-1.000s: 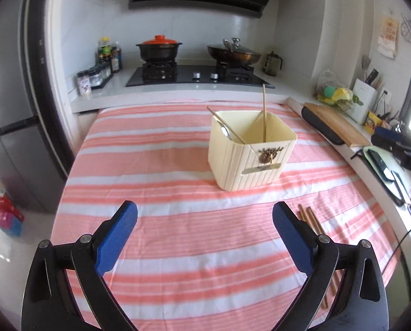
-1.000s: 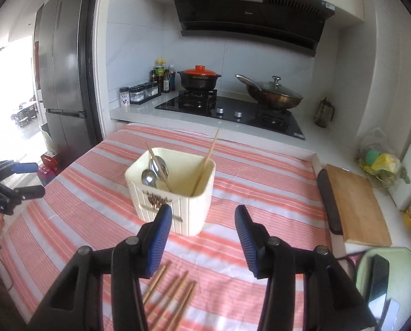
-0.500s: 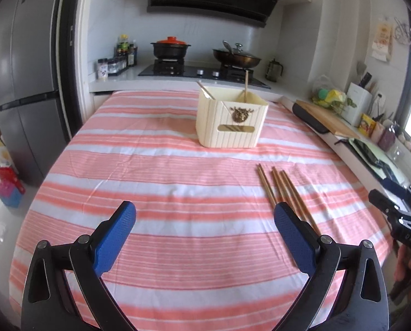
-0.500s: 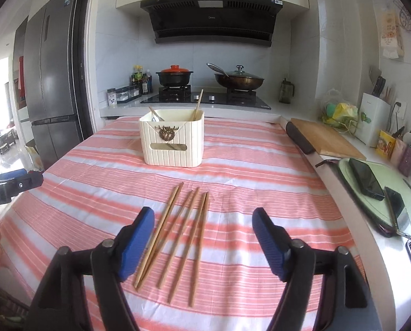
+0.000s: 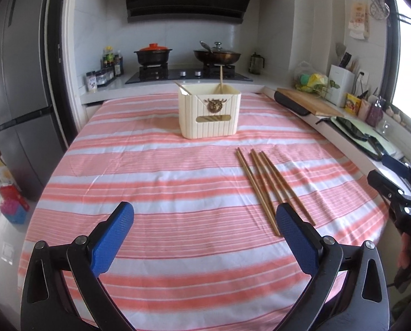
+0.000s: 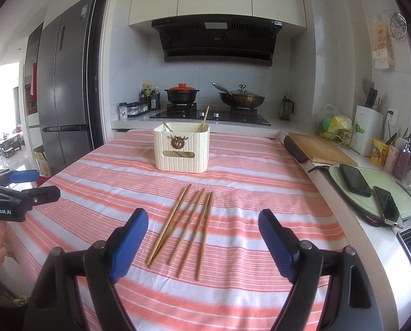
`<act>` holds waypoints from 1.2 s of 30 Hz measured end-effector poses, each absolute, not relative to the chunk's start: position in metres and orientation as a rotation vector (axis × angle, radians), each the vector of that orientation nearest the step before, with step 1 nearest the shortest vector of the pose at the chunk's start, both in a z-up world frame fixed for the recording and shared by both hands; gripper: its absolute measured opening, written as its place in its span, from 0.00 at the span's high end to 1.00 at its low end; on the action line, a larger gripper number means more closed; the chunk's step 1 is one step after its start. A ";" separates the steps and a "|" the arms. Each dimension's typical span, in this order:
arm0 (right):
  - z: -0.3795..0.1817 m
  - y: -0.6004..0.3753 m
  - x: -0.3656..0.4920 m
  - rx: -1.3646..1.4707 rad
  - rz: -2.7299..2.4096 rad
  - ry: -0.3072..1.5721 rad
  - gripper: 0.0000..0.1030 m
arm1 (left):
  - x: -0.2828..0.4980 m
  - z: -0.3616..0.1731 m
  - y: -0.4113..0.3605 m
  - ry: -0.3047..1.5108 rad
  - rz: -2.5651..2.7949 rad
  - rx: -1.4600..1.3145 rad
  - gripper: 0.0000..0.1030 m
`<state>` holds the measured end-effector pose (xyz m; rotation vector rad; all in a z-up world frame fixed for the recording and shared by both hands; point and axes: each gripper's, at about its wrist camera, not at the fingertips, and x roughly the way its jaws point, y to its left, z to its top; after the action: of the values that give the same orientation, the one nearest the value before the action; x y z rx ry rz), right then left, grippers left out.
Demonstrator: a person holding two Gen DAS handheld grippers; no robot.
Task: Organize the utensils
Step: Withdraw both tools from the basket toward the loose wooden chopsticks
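You are pulling both tongs back from the holder (image 6: 182, 150) — left tongs (image 5: 204, 237) and right tongs (image 6: 204, 244) are hanging apart, empty; four chopsticks (image 6: 187, 224) are lying on the striped counter (image 6: 260, 193), waiting for the next pickup

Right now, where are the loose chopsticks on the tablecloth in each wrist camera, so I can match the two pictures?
Left wrist view: the loose chopsticks lie right of centre, running down toward the right finger of the left gripper.
Right wrist view: the loose chopsticks lie near centre, fanned just ahead of the open right gripper.
Shared landmark: the cream utensil box, beyond them on the striped cloth in both.
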<state>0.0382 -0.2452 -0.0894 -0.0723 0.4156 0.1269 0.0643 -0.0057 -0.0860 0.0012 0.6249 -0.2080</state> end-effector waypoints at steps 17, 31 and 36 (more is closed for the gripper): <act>-0.125 -0.246 0.075 -0.072 0.074 0.587 0.19 | 0.112 -0.119 -0.003 0.688 -0.174 0.012 0.00; -0.141 -0.247 0.095 -0.048 0.049 0.671 0.27 | 0.146 -0.148 -0.013 0.740 -0.178 0.003 0.00; -0.144 -0.255 0.096 -0.010 0.036 0.665 0.27 | 0.172 -0.153 -0.020 0.790 -0.207 -0.035 0.00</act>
<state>0.0961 -0.2552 -0.1435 -0.0102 0.6651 0.0357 0.1719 -0.0202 -0.1530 -0.0348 0.7904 -0.2072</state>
